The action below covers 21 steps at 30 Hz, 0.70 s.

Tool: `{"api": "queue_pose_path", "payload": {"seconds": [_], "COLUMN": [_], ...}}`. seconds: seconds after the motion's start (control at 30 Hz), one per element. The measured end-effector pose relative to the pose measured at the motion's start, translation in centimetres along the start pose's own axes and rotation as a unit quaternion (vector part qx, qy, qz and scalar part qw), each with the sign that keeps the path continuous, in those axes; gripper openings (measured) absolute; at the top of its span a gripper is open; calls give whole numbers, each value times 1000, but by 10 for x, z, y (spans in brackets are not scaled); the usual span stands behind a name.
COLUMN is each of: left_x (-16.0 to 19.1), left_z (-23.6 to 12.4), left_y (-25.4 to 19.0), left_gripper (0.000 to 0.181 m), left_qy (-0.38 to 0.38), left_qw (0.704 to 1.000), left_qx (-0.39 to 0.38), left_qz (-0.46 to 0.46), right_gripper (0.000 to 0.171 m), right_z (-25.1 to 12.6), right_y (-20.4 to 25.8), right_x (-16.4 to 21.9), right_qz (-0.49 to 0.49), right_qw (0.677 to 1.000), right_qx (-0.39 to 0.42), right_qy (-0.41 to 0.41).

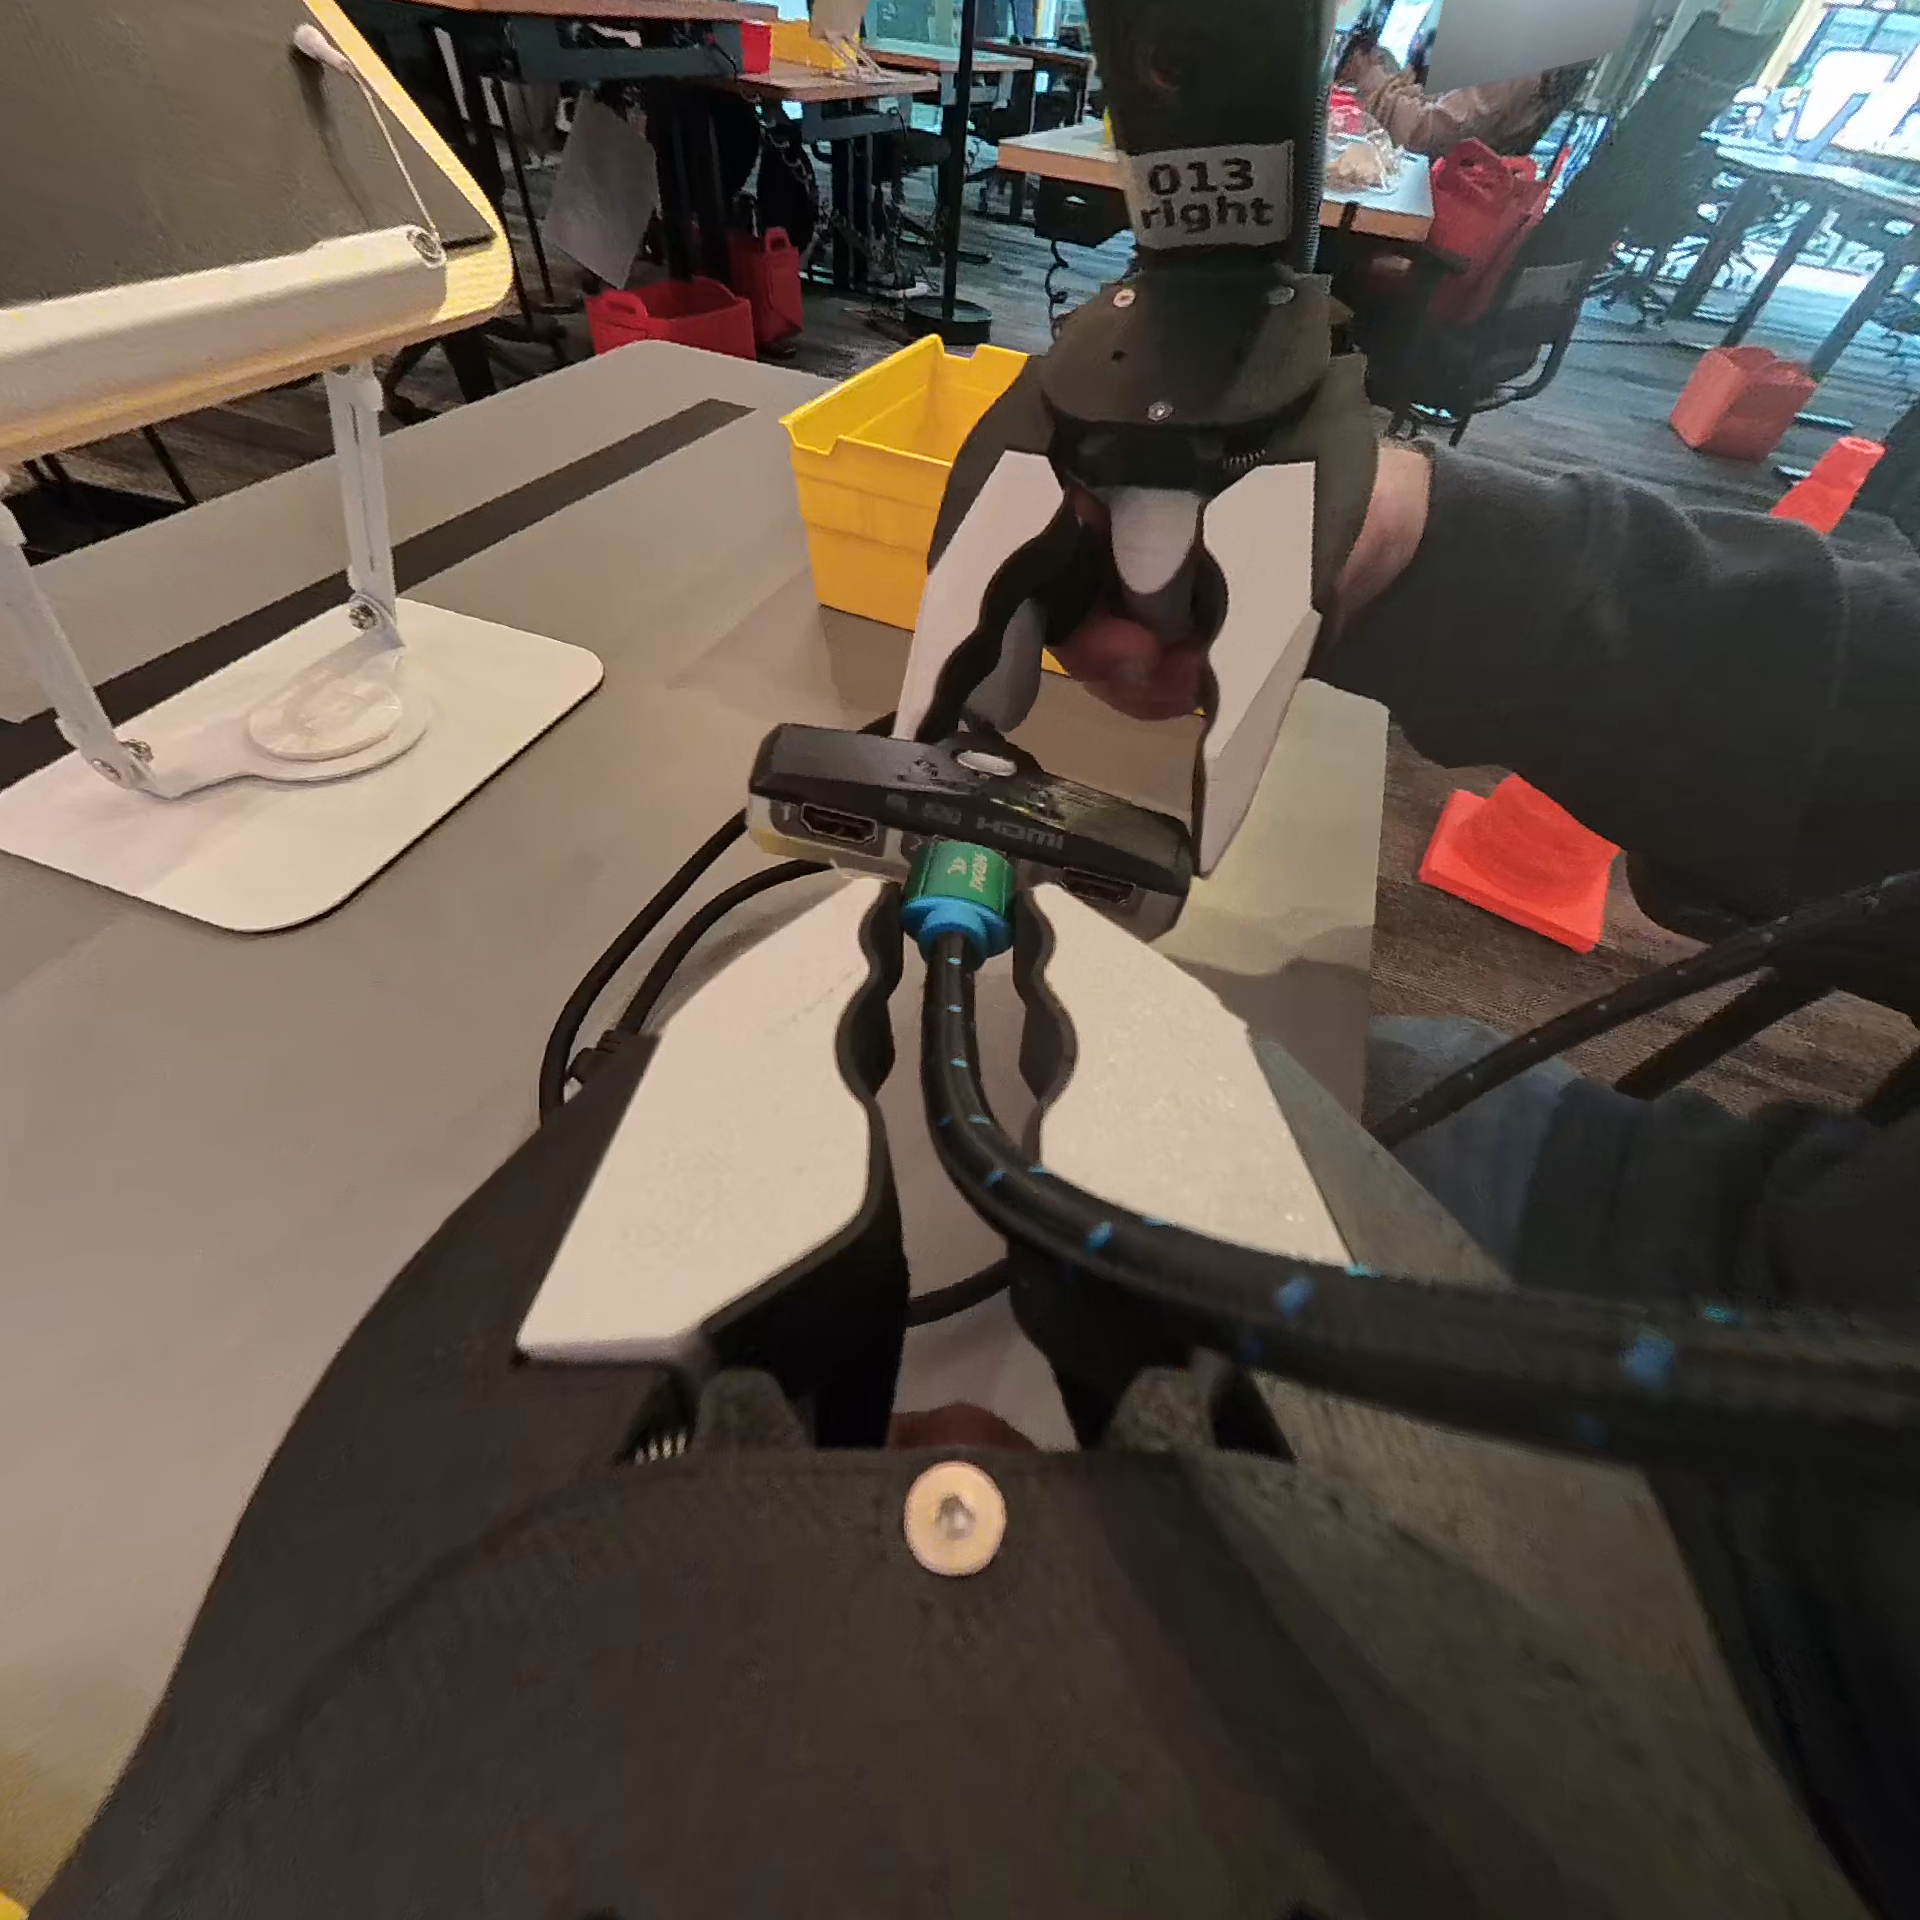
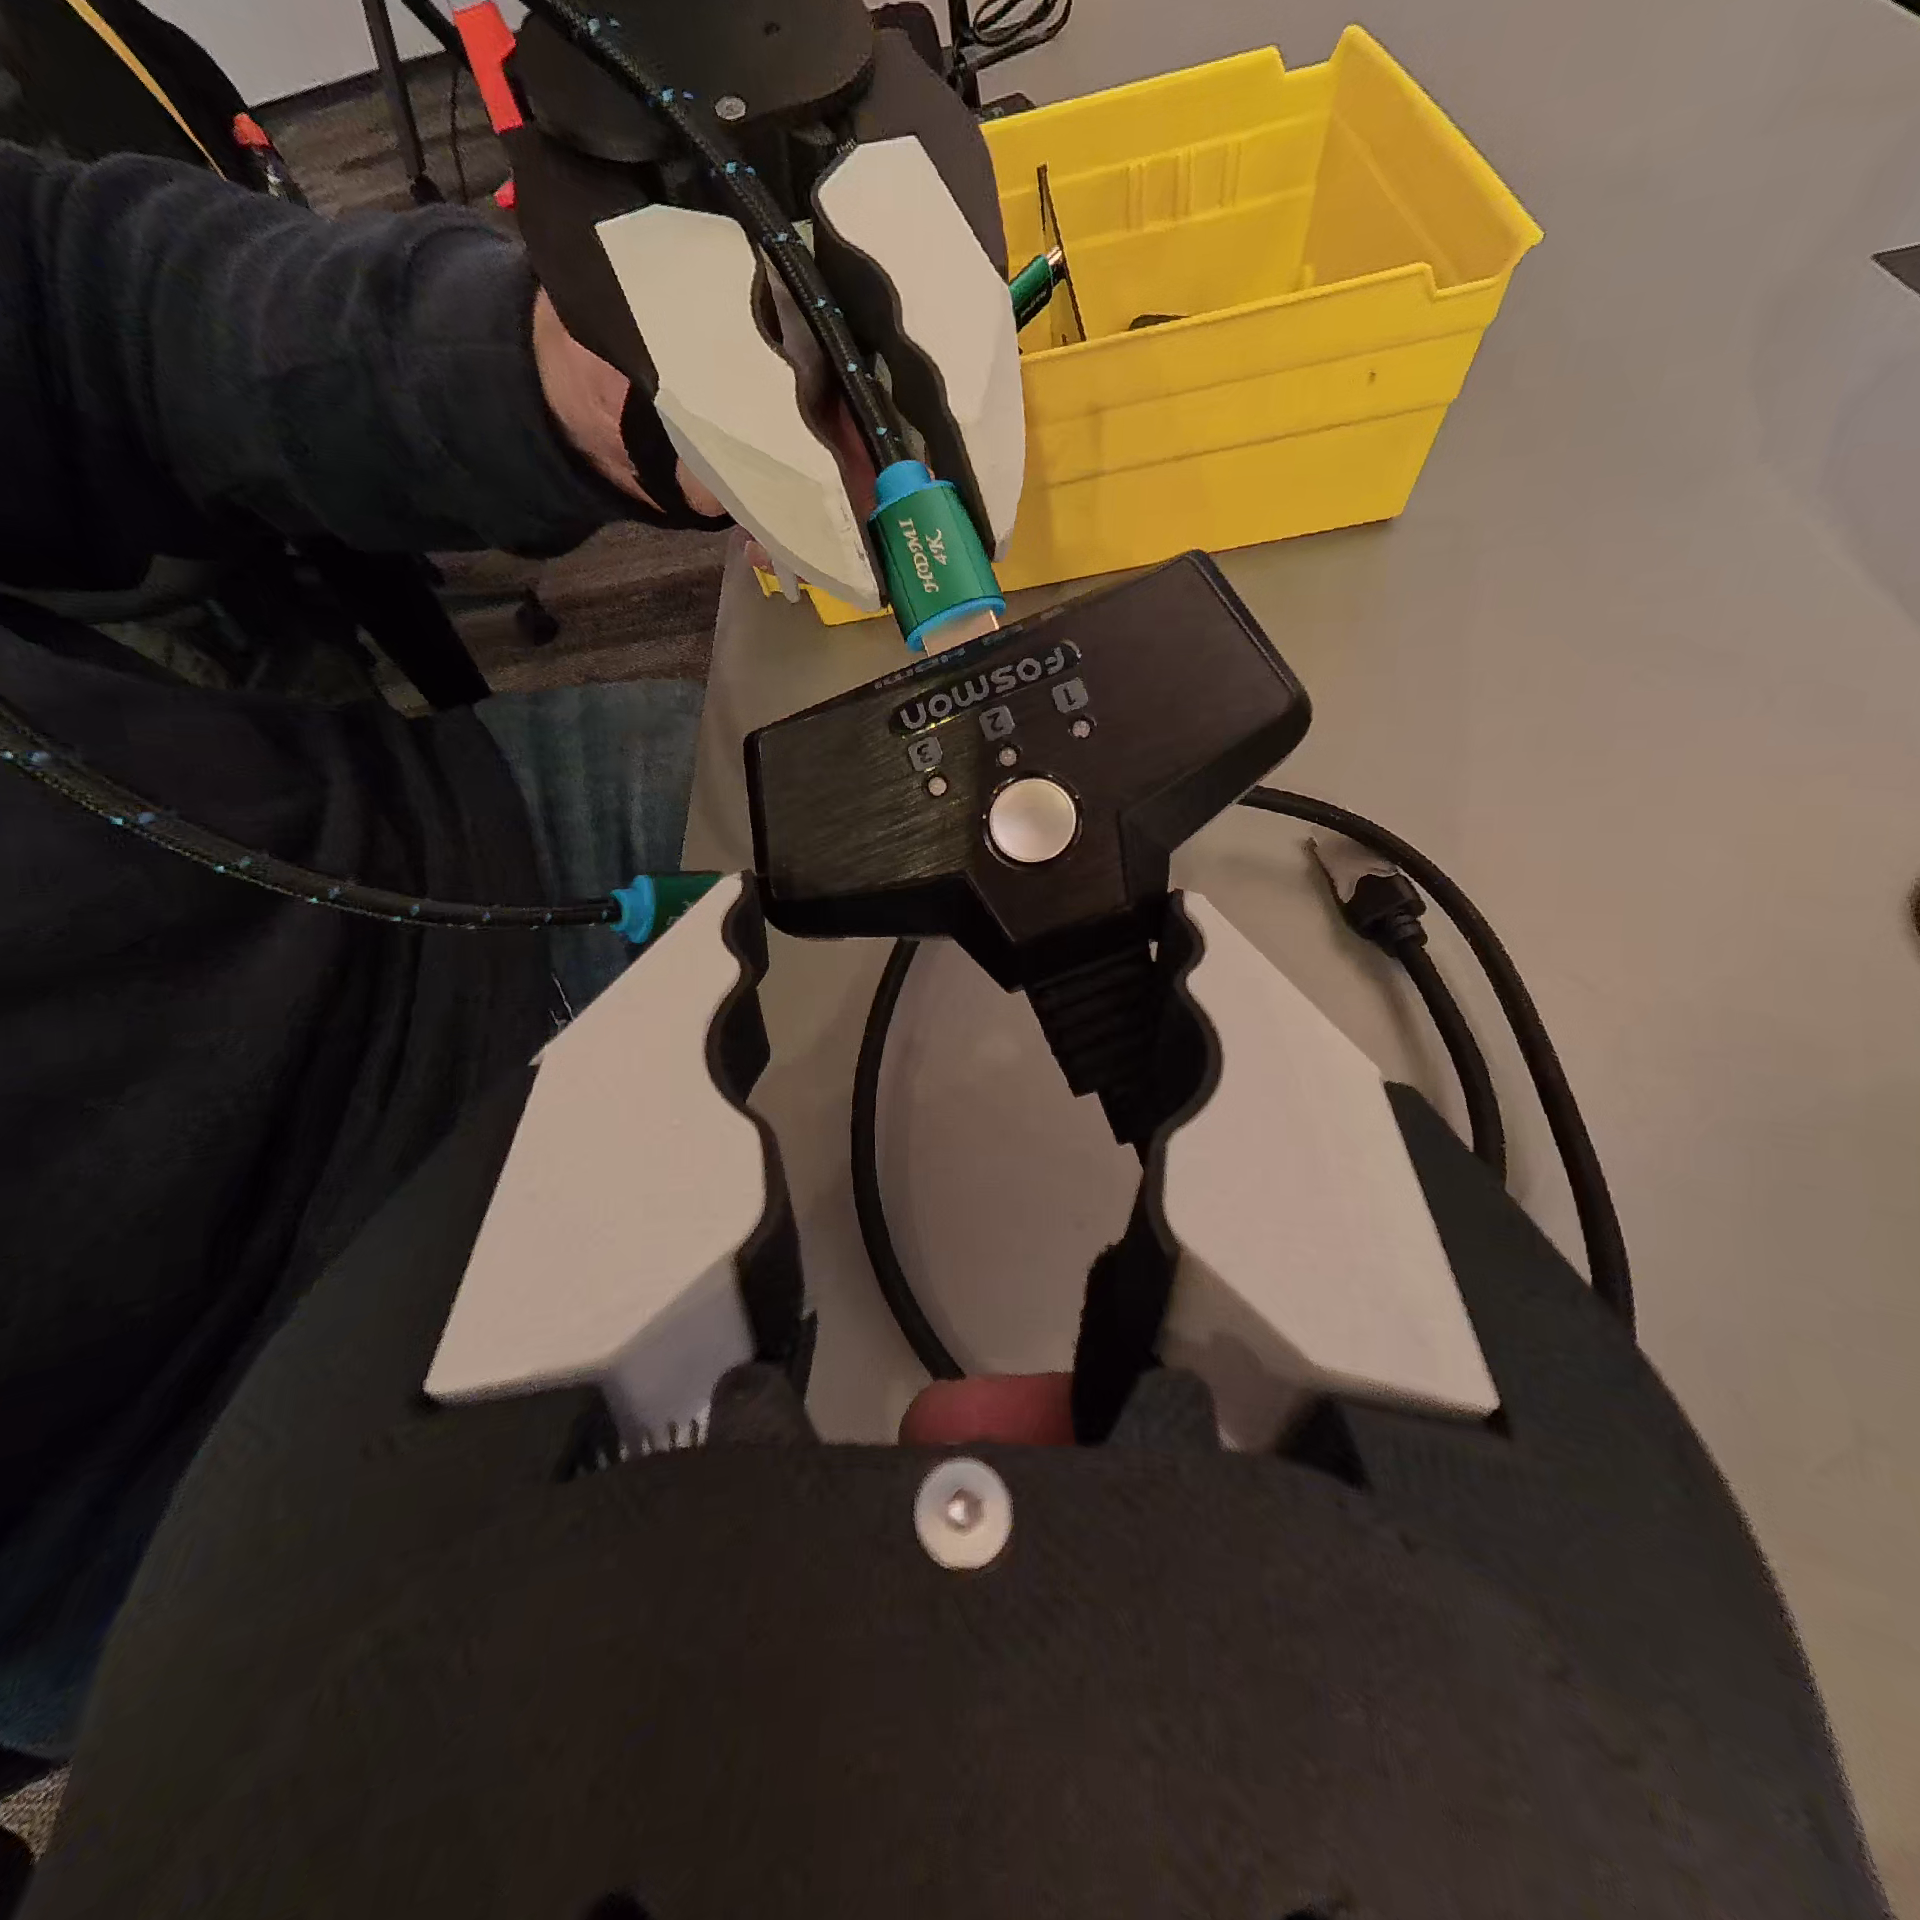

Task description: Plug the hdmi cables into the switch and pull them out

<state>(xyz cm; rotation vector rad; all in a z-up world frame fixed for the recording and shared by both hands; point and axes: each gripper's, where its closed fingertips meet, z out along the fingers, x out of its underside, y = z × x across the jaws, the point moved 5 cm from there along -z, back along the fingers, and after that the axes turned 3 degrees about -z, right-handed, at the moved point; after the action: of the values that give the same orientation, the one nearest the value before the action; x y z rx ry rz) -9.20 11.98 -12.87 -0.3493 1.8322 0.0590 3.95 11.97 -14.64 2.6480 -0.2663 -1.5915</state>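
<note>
A black HDMI switch with a round silver button is held off the grey table. My right gripper is shut on its tapered cable end. My left gripper is shut on a green HDMI plug with a blue collar and a braided cable. The plug's metal tip sits in the switch's middle port, with a little metal showing. In the left wrist view, the plug meets the switch between my left gripper's fingers. The ports on either side are empty. A second green plug hangs left of the right gripper.
A yellow bin stands behind the switch with another green plug inside. The switch's black cable loops on the table. A white stand is at the left. The table edge and orange cones lie to the right. Some 6 centimetres of space lies between my two pairs of fingers.
</note>
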Motion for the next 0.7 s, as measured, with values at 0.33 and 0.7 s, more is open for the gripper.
{"api": "queue_pose_path", "payload": {"seconds": [0.33,0.7], "left_x": [-2,-5], "left_z": [-2,-5], "left_y": [1,-2], "left_gripper": [20,20], "left_qy": [-28,-41], "left_qw": [999,999], "left_qx": [-11,24], "left_qz": [-16,-12], "right_gripper": [73,73], "right_z": [0,0], "right_y": [-1,5], "right_x": [-5,-10], "right_qz": [0,-15], "right_qw": [1000,1000], "right_qx": [11,4], "right_qy": [-6,-12]}}
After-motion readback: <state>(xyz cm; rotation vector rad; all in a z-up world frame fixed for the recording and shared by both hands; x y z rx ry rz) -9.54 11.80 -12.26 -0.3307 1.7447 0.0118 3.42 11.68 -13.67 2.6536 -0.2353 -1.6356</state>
